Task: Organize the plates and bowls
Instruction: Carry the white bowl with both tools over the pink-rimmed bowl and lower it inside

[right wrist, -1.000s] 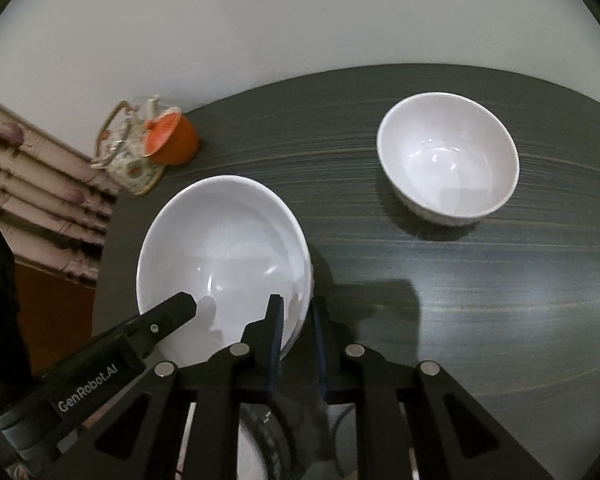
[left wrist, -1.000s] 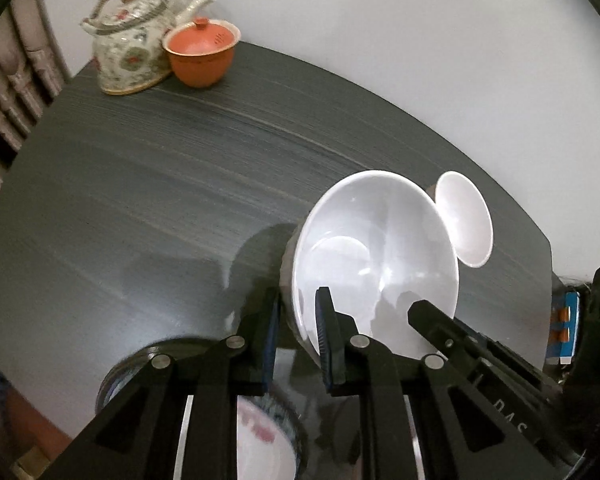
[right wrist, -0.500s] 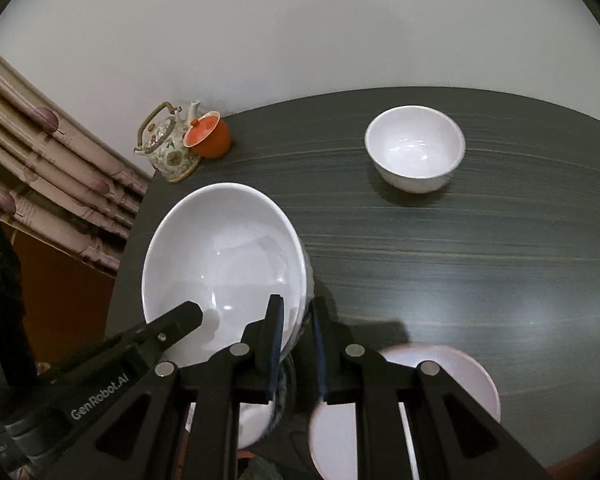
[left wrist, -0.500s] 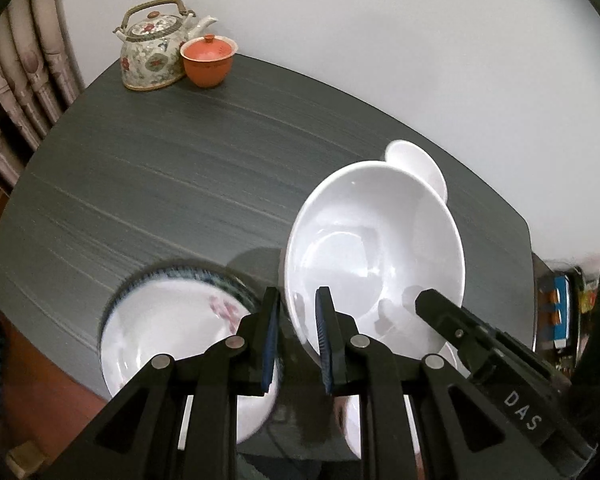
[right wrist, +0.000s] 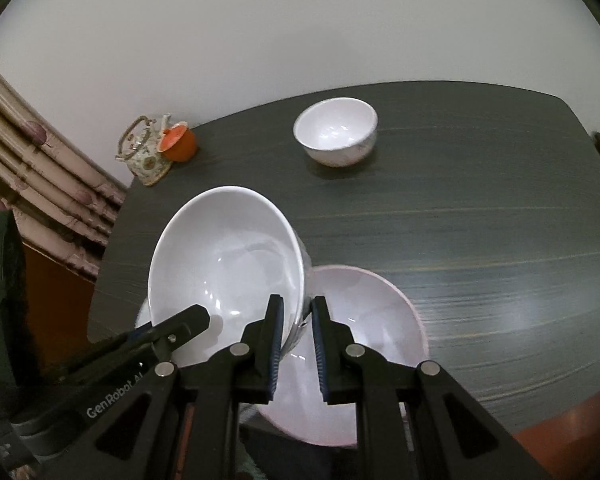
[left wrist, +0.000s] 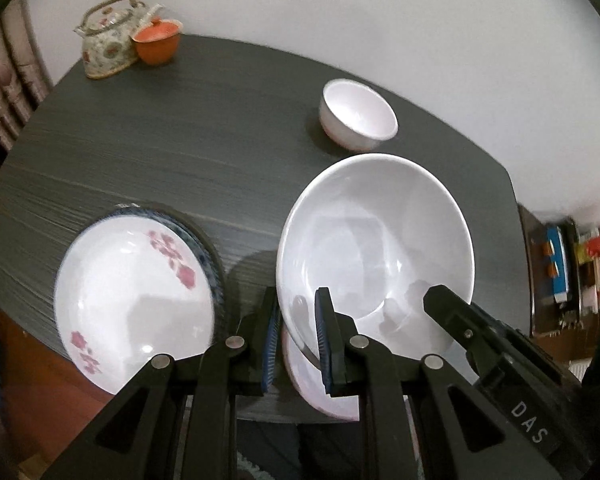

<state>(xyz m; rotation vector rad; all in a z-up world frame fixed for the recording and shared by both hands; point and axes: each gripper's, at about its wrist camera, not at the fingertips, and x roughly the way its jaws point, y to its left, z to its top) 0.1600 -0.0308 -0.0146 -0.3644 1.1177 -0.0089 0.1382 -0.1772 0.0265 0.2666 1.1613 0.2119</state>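
Note:
Both grippers hold one large white bowl in the air above the near table edge. My left gripper is shut on its left rim. My right gripper is shut on its right rim; the bowl also shows in the right wrist view. A floral plate with a blue rim lies at the near left. A pinkish plate lies under the held bowl. A small white bowl stands far across the table, also in the right wrist view.
A floral teapot and an orange lidded cup stand at the far left corner of the dark table. A curtain hangs at the left. Cluttered shelves lie beyond the right edge.
Both grippers have lifted the large bowl and pulled it back toward the near edge. The two plates and the small far bowl have come into fuller view.

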